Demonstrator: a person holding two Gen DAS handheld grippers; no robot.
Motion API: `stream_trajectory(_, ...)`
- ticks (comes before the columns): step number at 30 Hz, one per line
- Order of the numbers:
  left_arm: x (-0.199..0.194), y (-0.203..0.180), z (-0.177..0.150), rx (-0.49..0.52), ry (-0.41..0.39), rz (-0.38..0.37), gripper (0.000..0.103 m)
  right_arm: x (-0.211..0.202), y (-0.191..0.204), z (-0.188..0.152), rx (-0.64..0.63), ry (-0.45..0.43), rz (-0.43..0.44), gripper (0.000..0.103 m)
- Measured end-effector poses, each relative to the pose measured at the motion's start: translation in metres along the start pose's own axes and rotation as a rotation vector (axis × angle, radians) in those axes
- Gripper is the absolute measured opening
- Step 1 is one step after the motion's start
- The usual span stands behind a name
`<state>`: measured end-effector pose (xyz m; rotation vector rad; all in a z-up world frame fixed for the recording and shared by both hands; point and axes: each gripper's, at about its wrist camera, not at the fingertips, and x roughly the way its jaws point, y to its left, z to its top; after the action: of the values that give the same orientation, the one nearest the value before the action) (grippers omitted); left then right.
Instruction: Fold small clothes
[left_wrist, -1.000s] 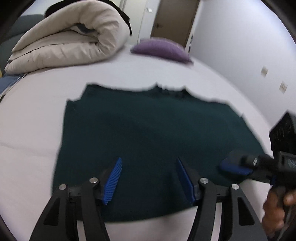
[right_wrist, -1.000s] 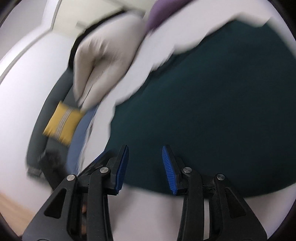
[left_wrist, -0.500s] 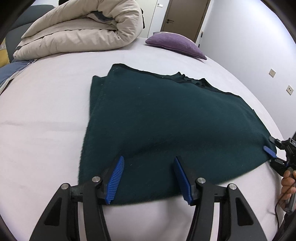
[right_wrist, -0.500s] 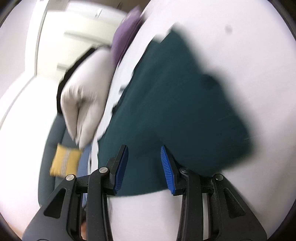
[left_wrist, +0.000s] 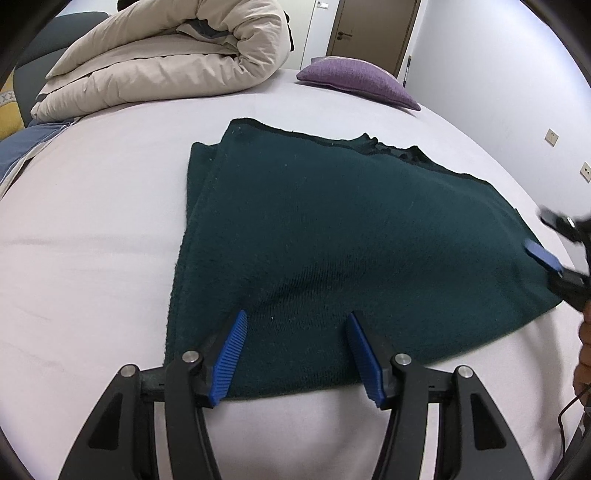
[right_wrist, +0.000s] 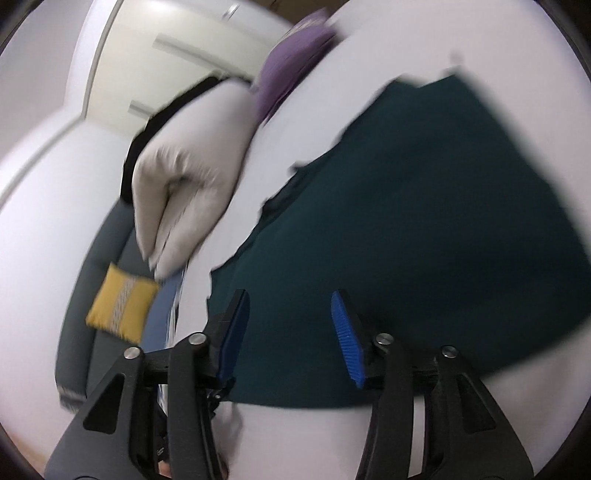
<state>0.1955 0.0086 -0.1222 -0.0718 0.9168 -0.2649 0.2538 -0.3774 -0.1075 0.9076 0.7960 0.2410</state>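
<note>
A dark green knit garment (left_wrist: 332, 229) lies flat on the white bed (left_wrist: 92, 221), its left side doubled over in a long fold. My left gripper (left_wrist: 296, 317) hovers open over the near hem, with nothing pinched. My right gripper (left_wrist: 550, 238) is at the garment's right edge, one blue pad (left_wrist: 543, 256) showing over the cloth. In the blurred right wrist view the garment (right_wrist: 424, 206) fills the space beyond my right gripper (right_wrist: 289, 299). Its jaws are opening, the cloth lying below them unpinched.
A rolled beige duvet (left_wrist: 166, 55) and a purple pillow (left_wrist: 354, 79) lie at the far side of the bed. A yellow cushion (right_wrist: 120, 302) sits on a grey sofa (right_wrist: 107, 258) past the bed's left edge. A hand (left_wrist: 583, 350) holds the right gripper.
The right gripper has drawn back from over the garment to its right edge, and its jaws have widened. The left gripper has edged toward the near hem and stayed open.
</note>
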Motion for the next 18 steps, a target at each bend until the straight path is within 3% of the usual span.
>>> stream_trajectory(5, 0.002, 0.000, -0.001, 0.006, -0.001, 0.006, 0.060, 0.061, 0.036, -0.011, -0.051, 0.120, 0.011, 0.047)
stream_trajectory(7, 0.002, 0.000, -0.001, 0.004, -0.001, 0.004, 0.060, 0.078, 0.033, -0.011, -0.060, 0.139, -0.024, 0.045)
stream_trajectory(9, 0.002, -0.001, -0.002, 0.003, -0.002, 0.002, 0.060, 0.083, 0.022, -0.008, -0.028, 0.132, -0.002, 0.045)
stream_trajectory(12, 0.002, 0.000, -0.002, 0.003, -0.005, 0.002, 0.060, 0.057, -0.007, 0.004, 0.066, 0.042, 0.035, 0.045)
stream_trajectory(18, -0.007, 0.006, -0.002, -0.031, -0.018, -0.033, 0.060, -0.012, -0.066, 0.028, 0.229, -0.160, -0.002, 0.045)
